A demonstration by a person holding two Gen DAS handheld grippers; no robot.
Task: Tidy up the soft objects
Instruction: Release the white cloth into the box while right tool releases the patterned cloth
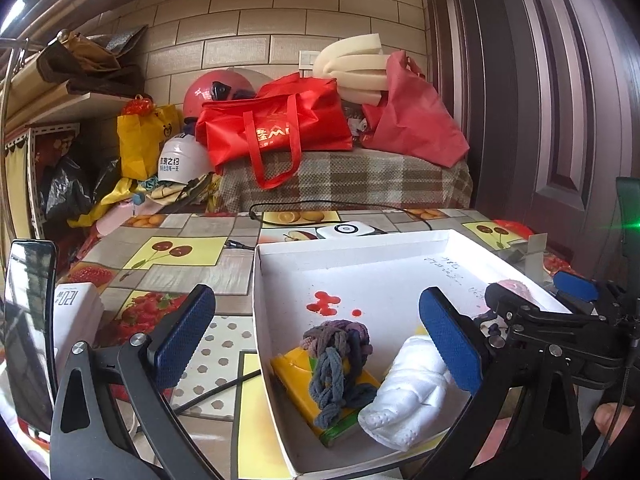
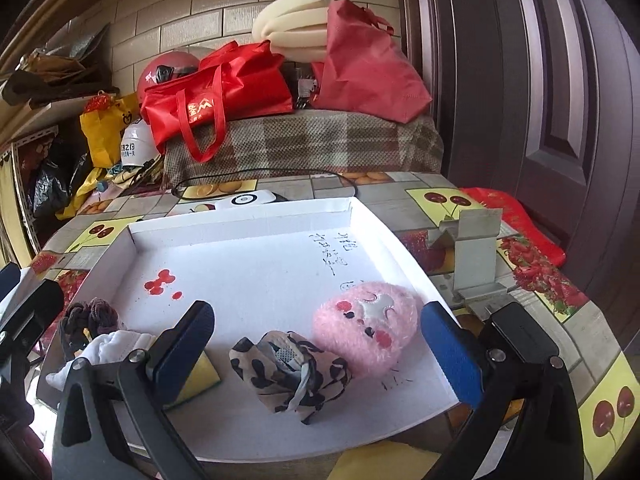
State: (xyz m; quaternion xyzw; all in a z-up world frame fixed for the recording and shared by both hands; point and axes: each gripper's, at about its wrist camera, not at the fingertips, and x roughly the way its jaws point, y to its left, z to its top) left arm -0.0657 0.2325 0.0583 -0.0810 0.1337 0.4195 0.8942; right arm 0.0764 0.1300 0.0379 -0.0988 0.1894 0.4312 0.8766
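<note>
A white cardboard tray (image 1: 360, 276) (image 2: 248, 256) lies on the table. In the left wrist view it holds a grey-purple knitted cord bundle (image 1: 338, 364) on a yellow sponge (image 1: 296, 376), beside a white folded cloth (image 1: 412, 392). In the right wrist view a pink plush toy (image 2: 366, 328) and a leopard-print cloth (image 2: 290, 372) lie near the tray's front; the white cloth (image 2: 108, 346) and cord bundle (image 2: 86, 318) show at left. My left gripper (image 1: 318, 342) is open above the bundle. My right gripper (image 2: 318, 350) is open around the leopard cloth and plush, holding nothing.
A fruit-print tablecloth (image 1: 168, 272) covers the table. A white device (image 1: 348, 230) with a black cable lies behind the tray. A metal bracket (image 2: 476, 252) stands right of the tray. A phone (image 1: 28, 332) stands at far left. Red bags (image 1: 276, 128) sit on a checked bench behind.
</note>
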